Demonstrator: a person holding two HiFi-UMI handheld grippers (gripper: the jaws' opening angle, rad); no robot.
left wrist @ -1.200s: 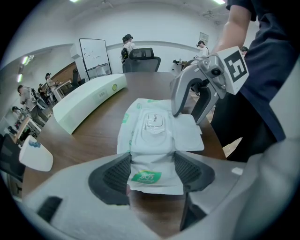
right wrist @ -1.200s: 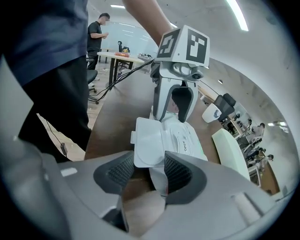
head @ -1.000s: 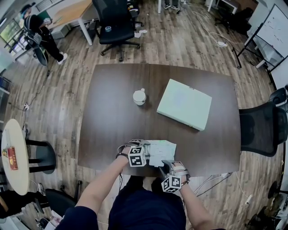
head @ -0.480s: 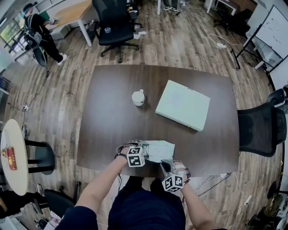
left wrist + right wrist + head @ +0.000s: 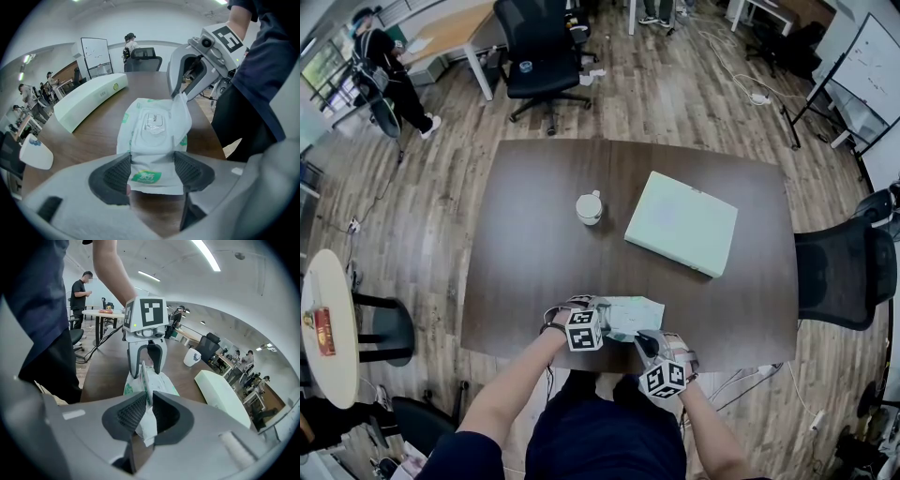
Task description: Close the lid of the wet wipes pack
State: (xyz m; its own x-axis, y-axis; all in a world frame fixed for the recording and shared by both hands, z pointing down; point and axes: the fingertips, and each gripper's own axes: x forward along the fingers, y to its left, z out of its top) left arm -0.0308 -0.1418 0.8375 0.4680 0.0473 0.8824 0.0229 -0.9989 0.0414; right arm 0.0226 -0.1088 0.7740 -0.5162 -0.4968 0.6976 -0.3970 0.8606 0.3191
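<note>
Clamping the wet wipes pack by its short end, the left gripper has both dark ribbed pads pressed into the wrapper, one on each side, right at the green logo. The pack lies flat on the dark wooden table, at the near edge, just in front of the person.

Now the other side: the right gripper has its jaws squeezed almost together on a thin white flap that stands on edge, up from the pack. In the left gripper view that flap rises from the pack's right-hand side to the right gripper's tips. The panel printed OPEN lies flat on top of the pack. Whether the pinched flap is the lid itself or only a fold of wrapper, I can't tell from here.

The two grippers face one another across the pack, close together.

Farther up the table a white mug stands near the middle, and a pale green box lies to its right, both well apart from the pack. A black office chair sits beyond the far edge.
</note>
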